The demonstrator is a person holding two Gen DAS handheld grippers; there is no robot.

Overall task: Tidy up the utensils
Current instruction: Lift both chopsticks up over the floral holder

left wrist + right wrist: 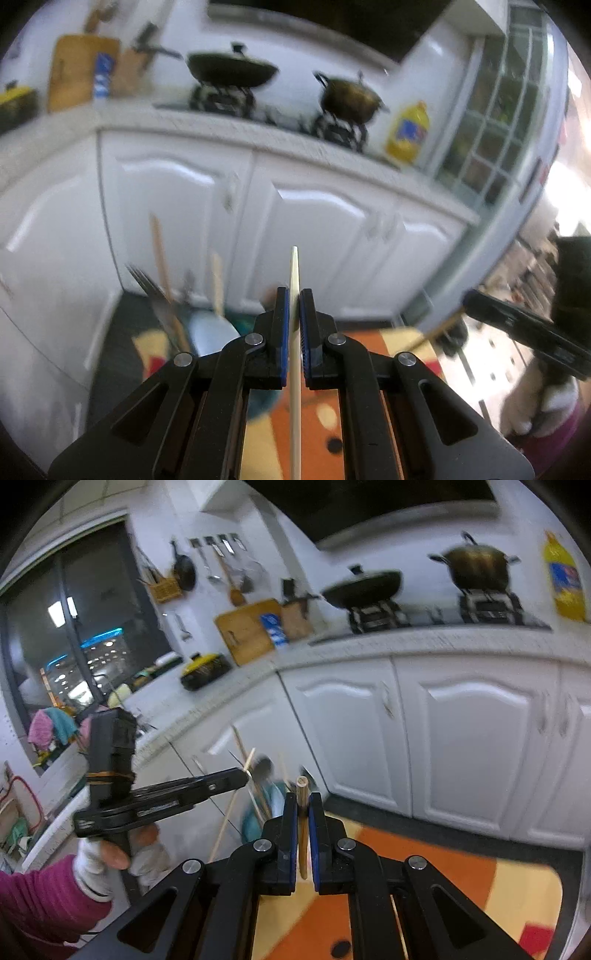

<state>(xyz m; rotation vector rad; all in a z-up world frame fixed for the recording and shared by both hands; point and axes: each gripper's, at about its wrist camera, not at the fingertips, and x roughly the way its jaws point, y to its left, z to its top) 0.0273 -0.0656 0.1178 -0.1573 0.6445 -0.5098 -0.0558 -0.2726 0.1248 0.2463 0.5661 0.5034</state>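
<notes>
1. Left gripper (294,314): jaws pinch a pale chopstick (294,273), long axis running straight along the fingers, tip past them.
2. Right gripper (303,812): jaws pinch a wooden chopstick (302,786), likewise lengthwise.
3. Utensil holder (207,328), light blue, sits below and left of the left jaws, nearer the left hand; fork (147,284) and wooden handles stand in it and crowd the opening.
4. White cabinets (314,229) behind; patterned mat (424,856) below.

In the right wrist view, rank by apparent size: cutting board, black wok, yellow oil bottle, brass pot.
1. cutting board
2. black wok and brass pot, too alike to separate
3. yellow oil bottle, partly cut off at the edge, so unsure
</notes>
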